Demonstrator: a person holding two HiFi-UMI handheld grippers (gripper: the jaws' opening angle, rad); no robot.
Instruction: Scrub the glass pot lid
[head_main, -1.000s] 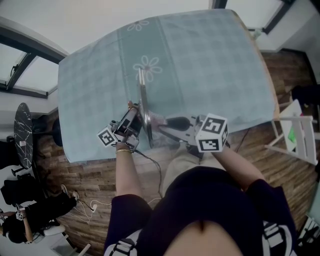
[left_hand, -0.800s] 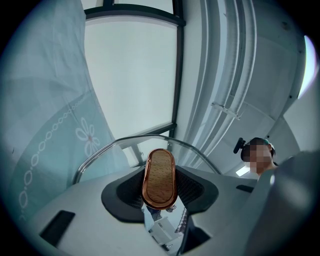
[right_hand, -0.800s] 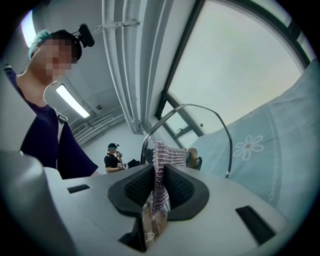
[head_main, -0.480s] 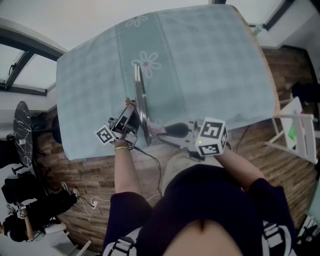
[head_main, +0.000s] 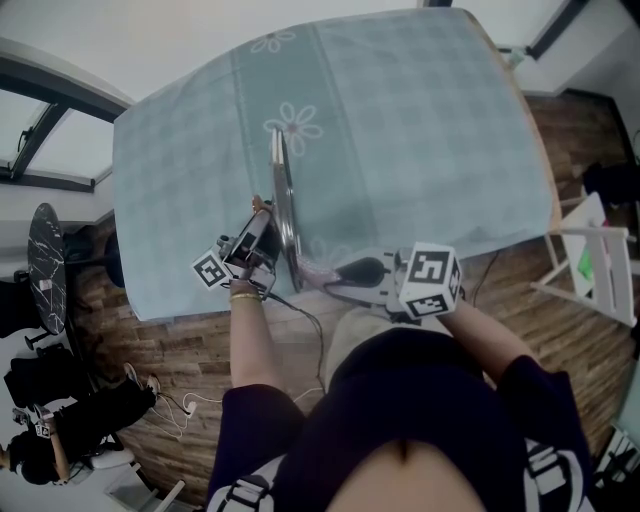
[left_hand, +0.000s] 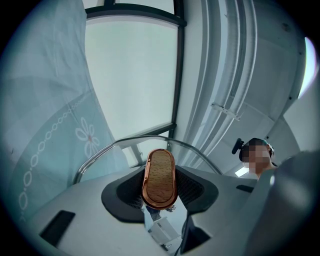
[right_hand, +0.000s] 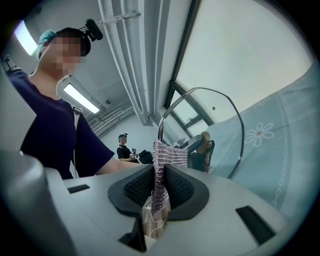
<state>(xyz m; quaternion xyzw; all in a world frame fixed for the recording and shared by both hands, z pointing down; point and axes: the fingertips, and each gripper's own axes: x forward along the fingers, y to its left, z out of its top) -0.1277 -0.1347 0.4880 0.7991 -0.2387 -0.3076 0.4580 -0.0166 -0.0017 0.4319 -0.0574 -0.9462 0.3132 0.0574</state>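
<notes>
R tool (head_main: 345, 272), clamped on cloth (right_hand: 169, 154), slides nearer along lid (head_main: 282, 195); L tool (left_hand: 160, 192) still grips knob (left_hand: 160, 175): mid-scrub stroke.

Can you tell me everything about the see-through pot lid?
The glass pot lid is round and clear with a shiny metal rim and a wooden knob ringed in copper colour. It stands on edge over the blue flowered tablecloth, held by the left tongs, shut on its knob. A tiny hole shows in the glass. I cannot tell if the right tongs' cloth touches it.
</notes>
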